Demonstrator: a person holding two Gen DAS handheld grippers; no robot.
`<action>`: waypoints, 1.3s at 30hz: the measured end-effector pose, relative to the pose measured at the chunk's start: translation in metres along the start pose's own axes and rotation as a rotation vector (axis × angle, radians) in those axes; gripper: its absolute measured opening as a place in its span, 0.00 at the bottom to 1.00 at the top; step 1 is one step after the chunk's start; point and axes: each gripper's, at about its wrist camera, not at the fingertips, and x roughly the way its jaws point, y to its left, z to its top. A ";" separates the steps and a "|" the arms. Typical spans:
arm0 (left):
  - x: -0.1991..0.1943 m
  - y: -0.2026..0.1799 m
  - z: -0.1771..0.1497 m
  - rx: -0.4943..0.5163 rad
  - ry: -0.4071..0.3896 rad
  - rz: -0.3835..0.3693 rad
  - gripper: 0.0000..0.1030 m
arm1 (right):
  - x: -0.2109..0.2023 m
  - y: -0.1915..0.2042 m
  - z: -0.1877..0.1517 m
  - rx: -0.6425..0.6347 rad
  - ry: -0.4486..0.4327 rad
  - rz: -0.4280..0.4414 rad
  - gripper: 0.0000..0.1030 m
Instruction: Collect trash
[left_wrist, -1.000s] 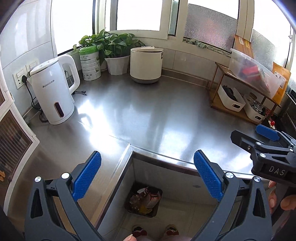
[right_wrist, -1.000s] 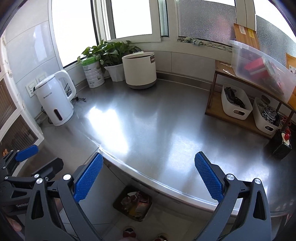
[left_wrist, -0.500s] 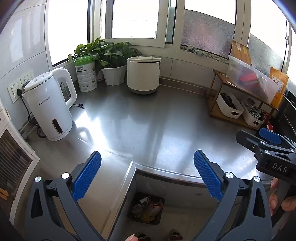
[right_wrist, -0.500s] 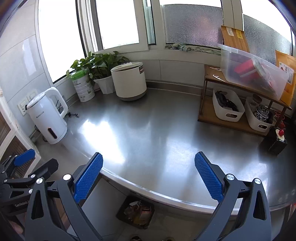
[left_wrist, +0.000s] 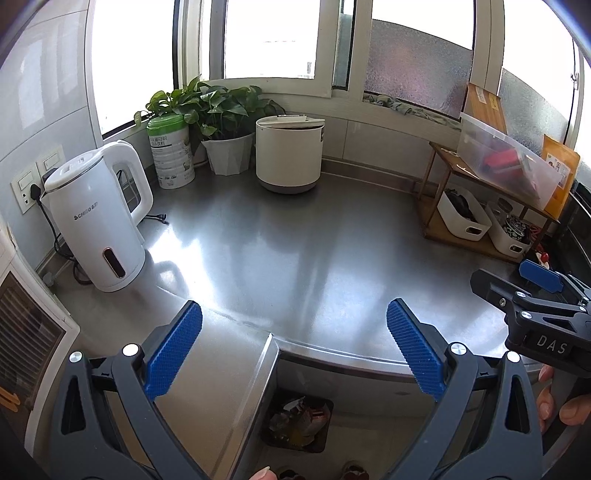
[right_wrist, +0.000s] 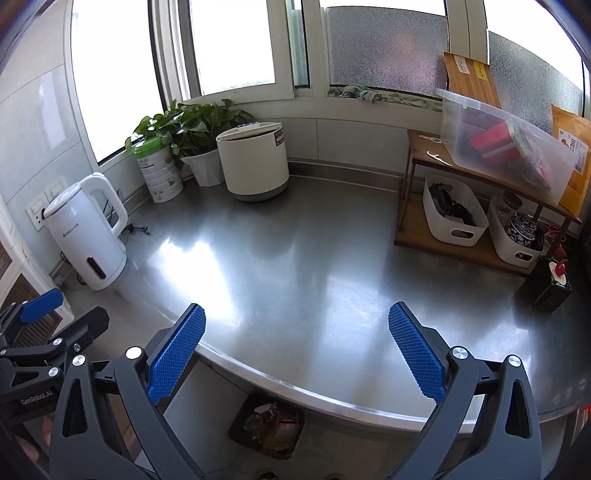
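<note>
The trash bin (left_wrist: 297, 424) is a dark, square, open-topped container standing upright on the floor below the curved edge of the steel table (left_wrist: 295, 251). It holds a heap of crumpled trash (left_wrist: 299, 419): wrappers and paper scraps in brown, red, white and yellow. In the right wrist view the bin (right_wrist: 267, 428) shows the same mixed wrappers (right_wrist: 271, 424).

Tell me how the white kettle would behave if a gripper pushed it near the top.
The kettle is tall on a smallish base, so it would probably tip rather than slide. Its smooth shell looks slippery. The plugged-in cord may tug it back.
</note>
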 end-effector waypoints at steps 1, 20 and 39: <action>0.001 0.001 0.001 -0.002 0.001 0.000 0.92 | 0.001 0.001 0.000 -0.006 0.004 -0.002 0.97; 0.003 0.006 0.003 -0.003 0.003 0.007 0.92 | 0.003 0.005 0.005 -0.026 0.011 -0.018 0.97; 0.007 0.009 0.005 -0.004 0.005 0.018 0.92 | 0.006 0.006 0.005 -0.010 0.022 -0.017 0.97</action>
